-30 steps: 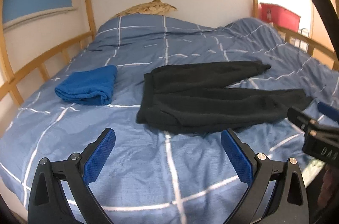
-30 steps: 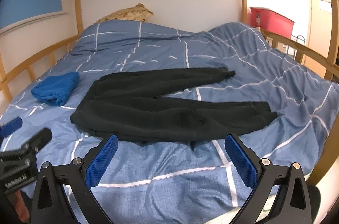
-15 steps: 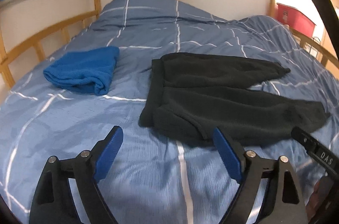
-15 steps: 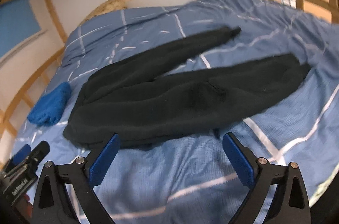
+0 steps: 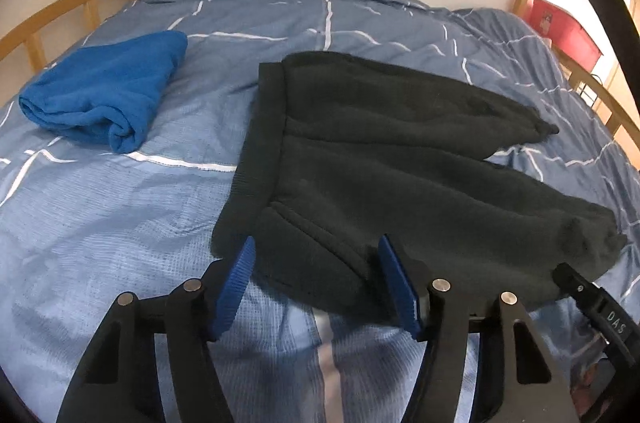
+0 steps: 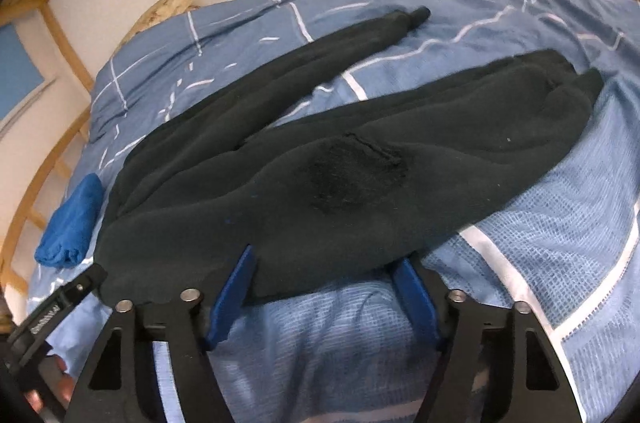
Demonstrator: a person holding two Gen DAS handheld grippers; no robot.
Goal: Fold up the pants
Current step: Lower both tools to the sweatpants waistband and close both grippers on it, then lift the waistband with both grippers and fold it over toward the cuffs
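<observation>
The black fleece pants [image 5: 384, 159] lie spread flat on the blue quilt with white grid lines [image 5: 120, 223], waistband toward nine o'clock in the left wrist view, both legs running toward three o'clock. A folded blue cloth [image 5: 104, 99] sits well apart at ten o'clock.

Step in hand: the approach to the first grasp, along the near edge of the pants.

The left gripper [image 5: 316, 283] stands about half open, its jaws having just been closing; the near waistband corner lies between the blue pads, which do not yet press it. The right gripper [image 6: 324, 287] is likewise about half open and has just been closing, straddling the near edge of the nearer leg [image 6: 360, 191] without a grip.

Judgement: the next move calls for both grippers to finish closing on fleece alone, not quilt, then lift the near leg together and carry it toward twelve o'clock onto the far leg [image 6: 280, 71].
</observation>
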